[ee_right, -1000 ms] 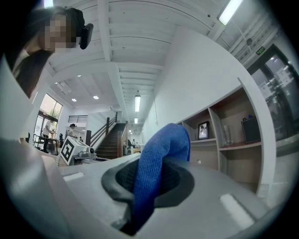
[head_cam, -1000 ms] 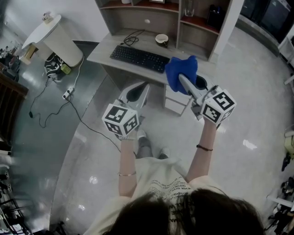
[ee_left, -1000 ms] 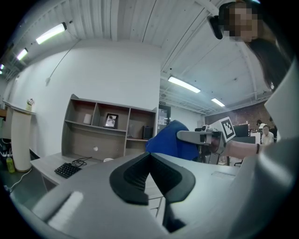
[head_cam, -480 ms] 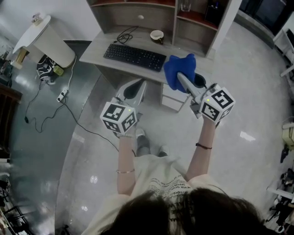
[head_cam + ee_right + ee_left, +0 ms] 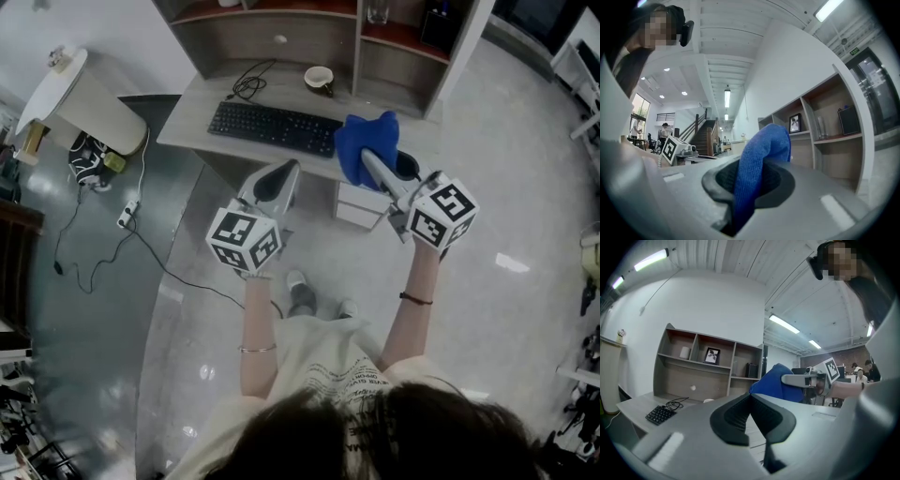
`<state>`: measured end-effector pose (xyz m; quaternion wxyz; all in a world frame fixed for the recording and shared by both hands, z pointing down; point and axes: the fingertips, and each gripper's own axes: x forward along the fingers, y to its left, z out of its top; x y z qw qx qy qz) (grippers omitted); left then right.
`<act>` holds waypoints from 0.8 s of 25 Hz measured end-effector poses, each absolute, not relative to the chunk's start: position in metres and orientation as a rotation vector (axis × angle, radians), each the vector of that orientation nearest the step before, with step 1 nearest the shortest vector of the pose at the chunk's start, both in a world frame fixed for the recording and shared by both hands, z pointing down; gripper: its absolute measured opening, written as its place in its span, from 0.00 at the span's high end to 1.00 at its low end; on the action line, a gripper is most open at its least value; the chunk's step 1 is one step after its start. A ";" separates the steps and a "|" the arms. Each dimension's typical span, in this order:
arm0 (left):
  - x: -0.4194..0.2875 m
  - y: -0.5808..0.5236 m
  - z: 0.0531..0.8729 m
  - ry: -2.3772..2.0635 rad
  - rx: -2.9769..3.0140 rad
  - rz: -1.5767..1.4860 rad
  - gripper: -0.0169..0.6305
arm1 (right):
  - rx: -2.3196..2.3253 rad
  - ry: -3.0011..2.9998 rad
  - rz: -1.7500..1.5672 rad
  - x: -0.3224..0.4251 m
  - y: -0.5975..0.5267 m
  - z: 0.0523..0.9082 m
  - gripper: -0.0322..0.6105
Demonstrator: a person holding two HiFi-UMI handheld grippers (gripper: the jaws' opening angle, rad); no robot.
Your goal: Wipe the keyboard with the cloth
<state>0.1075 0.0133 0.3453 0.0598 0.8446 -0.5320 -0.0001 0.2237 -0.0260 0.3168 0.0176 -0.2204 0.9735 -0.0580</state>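
A black keyboard (image 5: 273, 127) lies on the grey desk (image 5: 192, 122), and it shows small at the lower left of the left gripper view (image 5: 661, 414). A blue cloth (image 5: 366, 145) is pinched in my right gripper (image 5: 373, 167), which is held in the air over the desk's right end. In the right gripper view the cloth (image 5: 757, 173) stands up between the closed jaws. My left gripper (image 5: 286, 178) is shut with nothing in it, short of the desk's front edge and below the keyboard. The cloth (image 5: 772, 382) and the right gripper also appear in the left gripper view.
A cup (image 5: 319, 78) and a coiled black cable (image 5: 246, 86) sit behind the keyboard. A shelf unit (image 5: 309, 28) rises at the desk's back. A white bin (image 5: 80, 94) stands left of the desk, with cables and a power strip (image 5: 125, 215) on the floor.
The view has shifted so the desk and keyboard sit further left and lower. Both grippers keep about the same pose, the cloth still held in the right one.
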 end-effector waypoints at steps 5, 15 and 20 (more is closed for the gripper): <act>0.096 -0.008 0.354 -1.567 2.565 0.016 0.98 | -0.729 3.024 -0.212 0.212 -0.043 0.327 0.87; 0.074 -0.048 0.362 -1.473 2.612 0.027 0.98 | -0.817 3.001 -0.243 0.190 -0.074 0.341 0.87; 0.067 -0.065 0.369 -1.416 2.636 0.031 0.98 | -0.878 2.984 -0.246 0.184 -0.085 0.345 0.87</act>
